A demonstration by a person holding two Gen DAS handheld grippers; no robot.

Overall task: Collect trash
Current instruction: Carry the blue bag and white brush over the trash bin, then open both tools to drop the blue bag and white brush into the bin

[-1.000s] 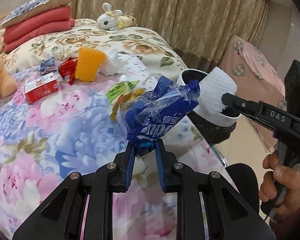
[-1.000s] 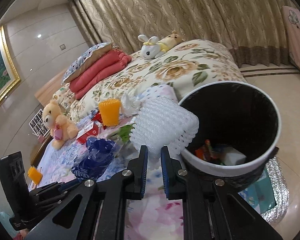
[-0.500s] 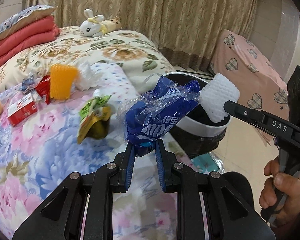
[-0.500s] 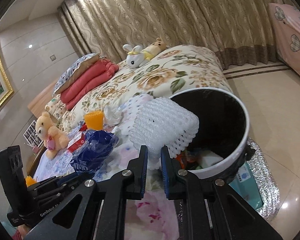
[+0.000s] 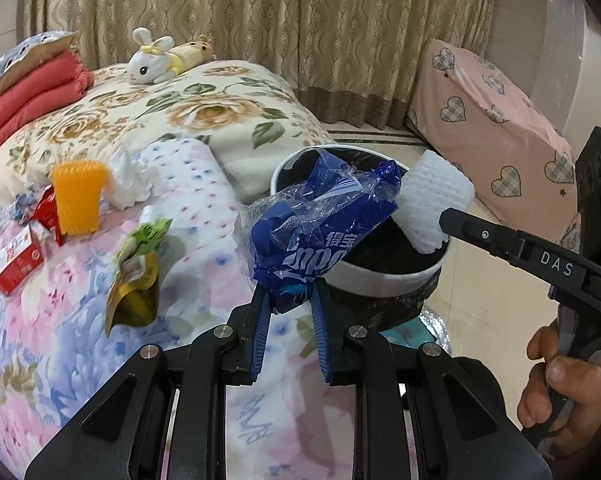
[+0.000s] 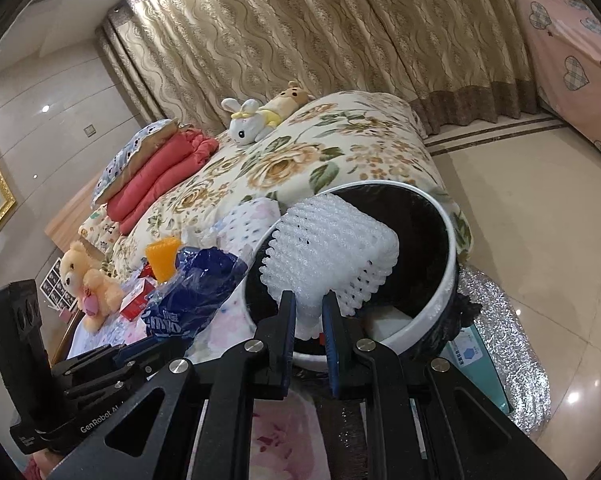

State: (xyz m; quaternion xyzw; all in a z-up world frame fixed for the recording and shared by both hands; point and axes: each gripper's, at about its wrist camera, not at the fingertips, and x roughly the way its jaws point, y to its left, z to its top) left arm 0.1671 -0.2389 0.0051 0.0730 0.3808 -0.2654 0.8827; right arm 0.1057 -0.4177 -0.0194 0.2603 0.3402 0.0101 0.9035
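My left gripper (image 5: 290,300) clamps blue wrapper (image 5: 320,232); my right gripper (image 6: 309,312) clamps white foam net (image 6: 332,252) over bin (image 6: 450,264).

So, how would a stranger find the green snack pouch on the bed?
Start at the floral bed cover, on the side near the round trash bin. The green snack pouch lies there, apart from the orange foam sleeve and red wrappers. Only it is green and yellow, crumpled, torn open.

A white plush rabbit (image 5: 150,58) lies on the floral quilt (image 5: 204,116), red folded blankets (image 5: 24,100) beside it, patterned curtains (image 5: 260,16) behind.
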